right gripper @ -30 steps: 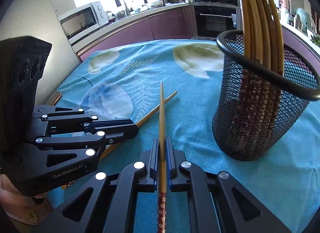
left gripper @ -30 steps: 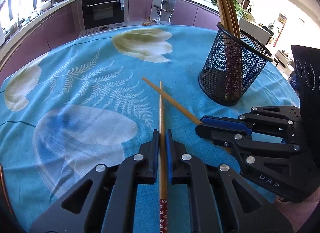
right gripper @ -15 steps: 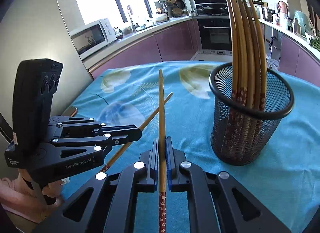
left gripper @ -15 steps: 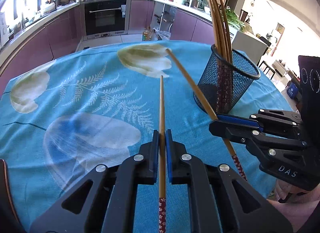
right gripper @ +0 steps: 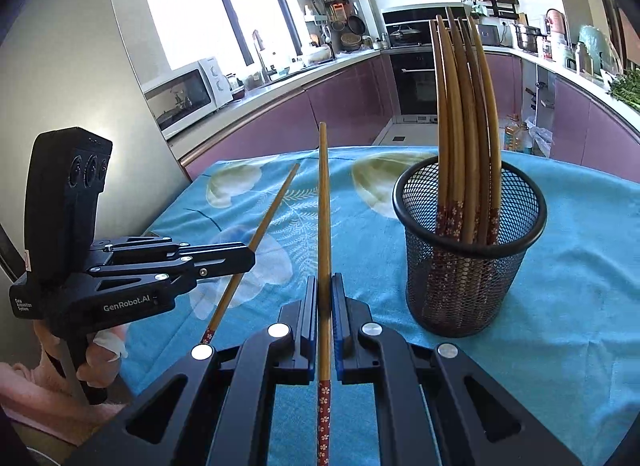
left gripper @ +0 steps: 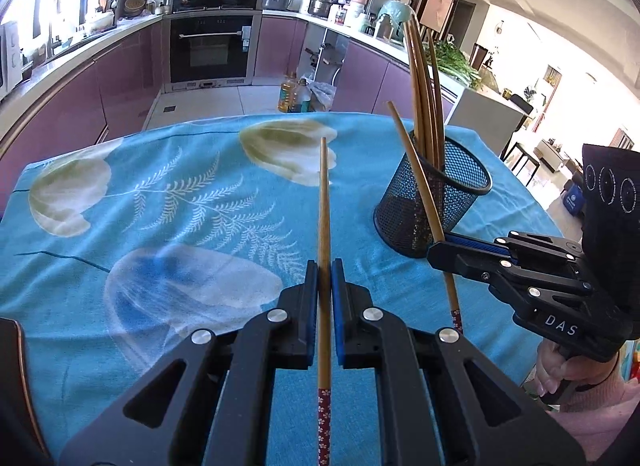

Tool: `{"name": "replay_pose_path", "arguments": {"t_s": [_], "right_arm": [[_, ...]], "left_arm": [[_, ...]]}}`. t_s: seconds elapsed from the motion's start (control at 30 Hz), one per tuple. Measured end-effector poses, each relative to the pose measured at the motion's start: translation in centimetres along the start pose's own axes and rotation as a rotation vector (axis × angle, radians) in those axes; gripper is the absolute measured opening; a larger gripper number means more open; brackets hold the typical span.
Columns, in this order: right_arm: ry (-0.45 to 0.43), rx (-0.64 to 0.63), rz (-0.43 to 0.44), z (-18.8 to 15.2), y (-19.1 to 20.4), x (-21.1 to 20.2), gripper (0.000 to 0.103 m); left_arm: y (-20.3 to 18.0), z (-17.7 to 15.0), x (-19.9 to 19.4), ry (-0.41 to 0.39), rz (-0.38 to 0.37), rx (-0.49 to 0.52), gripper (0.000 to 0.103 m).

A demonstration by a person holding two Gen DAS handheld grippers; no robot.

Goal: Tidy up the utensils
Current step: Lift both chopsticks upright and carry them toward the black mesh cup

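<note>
2 tapered bamboo chopsticks (left gripper: 324, 201) (right gripper: 324, 201) clamped; round black mesh holder (right gripper: 468, 266) near.

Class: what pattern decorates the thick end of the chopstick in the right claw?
Small pale flowers on dark red, clearest in the right wrist view on the chopstick.

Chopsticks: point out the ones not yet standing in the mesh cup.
Two: the left gripper's chopstick and the right gripper's chopstick, each clamped between fingers above the tablecloth. The rest stand in the mesh cup.
</note>
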State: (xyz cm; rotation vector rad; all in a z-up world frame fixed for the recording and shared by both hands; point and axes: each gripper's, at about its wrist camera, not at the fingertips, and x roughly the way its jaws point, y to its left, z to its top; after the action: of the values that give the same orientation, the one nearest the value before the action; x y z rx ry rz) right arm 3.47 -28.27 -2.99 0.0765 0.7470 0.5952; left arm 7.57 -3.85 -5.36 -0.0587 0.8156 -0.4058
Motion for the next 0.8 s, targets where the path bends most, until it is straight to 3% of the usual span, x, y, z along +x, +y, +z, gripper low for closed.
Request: {"name": "replay_pose_path", "arguments": {"t_s": [0.37,0.8], "right_arm": [[-0.004,-0.01,0.004,-0.2,-0.3,-0.6,0.006],[0.011,-0.084,0.044,-0.5,1.9,-0.1,0.006]], "left_arm": [[-0.8,0.4,-1.7,-0.042,-0.031,0.012,0.007],[-2.3,0.4,-2.2,-0.045,-0.056,0.063,0.007]]}}
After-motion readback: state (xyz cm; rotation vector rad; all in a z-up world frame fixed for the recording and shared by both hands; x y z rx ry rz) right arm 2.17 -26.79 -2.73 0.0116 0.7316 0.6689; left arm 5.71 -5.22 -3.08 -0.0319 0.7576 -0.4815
